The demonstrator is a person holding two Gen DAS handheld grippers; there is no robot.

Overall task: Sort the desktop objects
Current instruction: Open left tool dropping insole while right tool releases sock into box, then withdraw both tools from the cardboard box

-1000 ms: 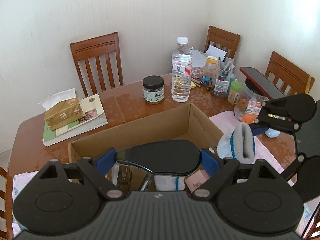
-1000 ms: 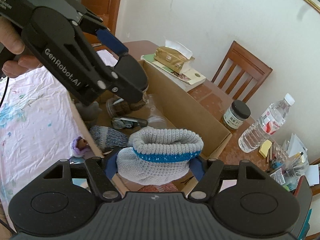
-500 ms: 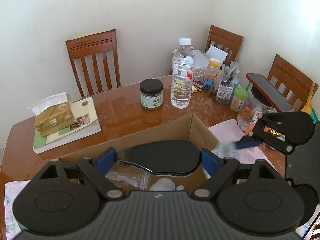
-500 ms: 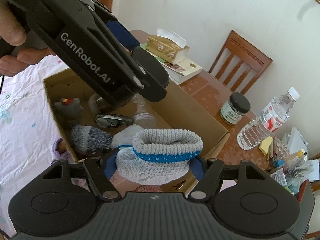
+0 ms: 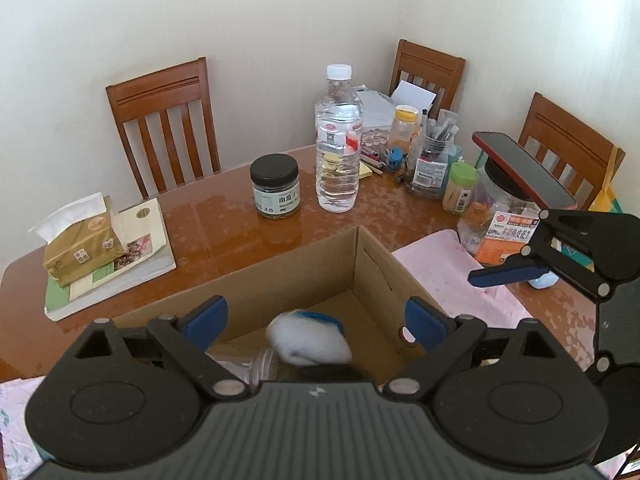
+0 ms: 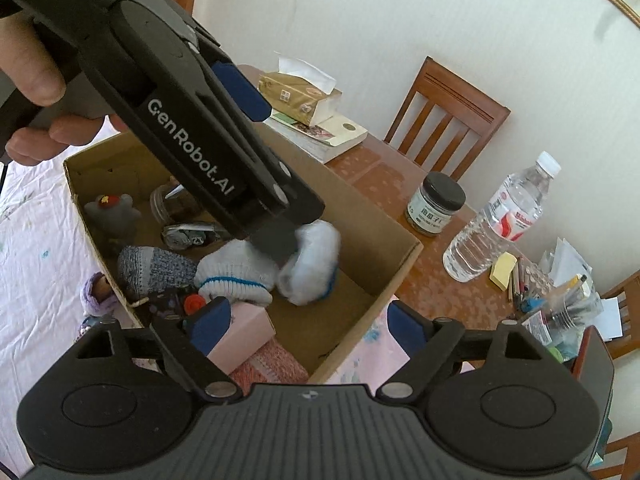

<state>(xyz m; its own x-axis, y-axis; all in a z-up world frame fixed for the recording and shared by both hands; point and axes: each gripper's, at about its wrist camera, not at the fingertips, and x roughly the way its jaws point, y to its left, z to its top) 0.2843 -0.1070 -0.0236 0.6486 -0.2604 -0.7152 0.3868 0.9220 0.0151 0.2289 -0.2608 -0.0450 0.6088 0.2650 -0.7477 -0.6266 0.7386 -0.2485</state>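
A glossy wooden table (image 5: 248,220) in a pale-walled corner holds the cardboard box (image 6: 384,232). The white-and-blue knit sock (image 6: 310,268), blurred, sits in the box's middle beside another sock (image 6: 236,276). The right gripper (image 6: 306,326) has just been opening, jaws wide and empty near the box's right end. The left gripper (image 5: 316,318) has likewise just spread, nothing between its pads. Lift both clear of the rim before reaching toward the far clutter.

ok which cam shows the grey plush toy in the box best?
Right wrist: the grey plush toy sits in plain sight at the cardboard box's far end. Left wrist shows none of it; the gripper body hides that part.
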